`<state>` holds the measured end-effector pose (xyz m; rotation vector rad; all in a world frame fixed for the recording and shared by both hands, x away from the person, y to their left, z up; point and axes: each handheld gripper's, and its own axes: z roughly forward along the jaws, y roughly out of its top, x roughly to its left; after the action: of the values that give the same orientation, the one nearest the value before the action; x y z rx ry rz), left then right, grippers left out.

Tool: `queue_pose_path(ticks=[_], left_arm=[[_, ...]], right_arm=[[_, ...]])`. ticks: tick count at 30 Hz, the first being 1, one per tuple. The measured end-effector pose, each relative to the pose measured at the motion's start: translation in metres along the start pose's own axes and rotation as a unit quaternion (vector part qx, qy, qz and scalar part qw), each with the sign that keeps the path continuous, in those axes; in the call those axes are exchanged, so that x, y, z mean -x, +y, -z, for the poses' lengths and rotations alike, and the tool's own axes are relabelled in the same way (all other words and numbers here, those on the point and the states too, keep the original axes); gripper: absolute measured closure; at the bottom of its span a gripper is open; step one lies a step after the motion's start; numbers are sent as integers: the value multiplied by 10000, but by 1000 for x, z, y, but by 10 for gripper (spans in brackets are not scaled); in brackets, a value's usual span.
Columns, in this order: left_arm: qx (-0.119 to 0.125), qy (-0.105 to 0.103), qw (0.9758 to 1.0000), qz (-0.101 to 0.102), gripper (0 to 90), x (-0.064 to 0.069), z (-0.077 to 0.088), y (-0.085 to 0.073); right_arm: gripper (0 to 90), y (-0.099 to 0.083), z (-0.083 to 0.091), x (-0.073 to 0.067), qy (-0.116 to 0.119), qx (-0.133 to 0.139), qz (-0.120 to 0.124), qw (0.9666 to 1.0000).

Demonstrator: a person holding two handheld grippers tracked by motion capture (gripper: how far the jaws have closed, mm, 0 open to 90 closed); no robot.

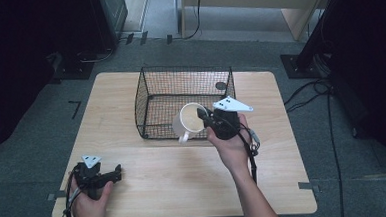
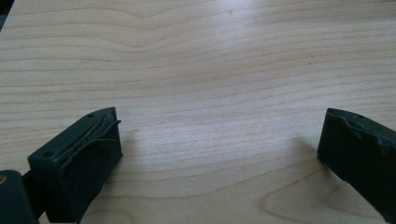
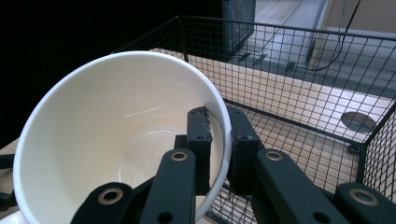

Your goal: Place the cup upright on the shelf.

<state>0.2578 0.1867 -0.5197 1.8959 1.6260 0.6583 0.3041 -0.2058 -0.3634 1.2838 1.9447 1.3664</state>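
The high view looks forward and down from above the person's side, far enough back to take in the whole wooden table (image 1: 184,174), the wire basket (image 1: 152,88) at its far half, and the floor around it. The left gripper view sits very low and close over the bare tabletop (image 2: 210,70), looking along its surface between two jaws set wide apart. The right gripper view rides close behind a white mug (image 3: 116,135), facing into the basket's mesh (image 3: 299,74) and the floor beyond. The high and right gripper views share the mug (image 1: 190,119) and the basket; the high and left gripper views share the tabletop.
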Motion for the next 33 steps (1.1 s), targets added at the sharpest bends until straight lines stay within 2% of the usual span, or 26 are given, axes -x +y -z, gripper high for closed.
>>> queue_pose_path(ticks=[17, 23, 25, 29, 33], left_arm=[[-6, 0, 10000, -1, 0, 0, 0, 0], [3, -1, 10000, 8, 0, 0, 0, 0], [1, -2, 10000, 7, 0, 0, 0, 0], [-8, -1, 10000, -1, 0, 0, 0, 0], [-9, -2, 10000, -2, 0, 0, 0, 0]], right_arm=[[825, 21, -19, 5, -108, 74, -42, 9999], [825, 25, -34, 14, -206, 85, -116, 9997], [825, 23, -44, 21, -303, 51, -178, 9994], [825, 20, -54, 29, -316, -8, -294, 9991], [825, 15, -68, 39, -427, -112, -386, 9983]])
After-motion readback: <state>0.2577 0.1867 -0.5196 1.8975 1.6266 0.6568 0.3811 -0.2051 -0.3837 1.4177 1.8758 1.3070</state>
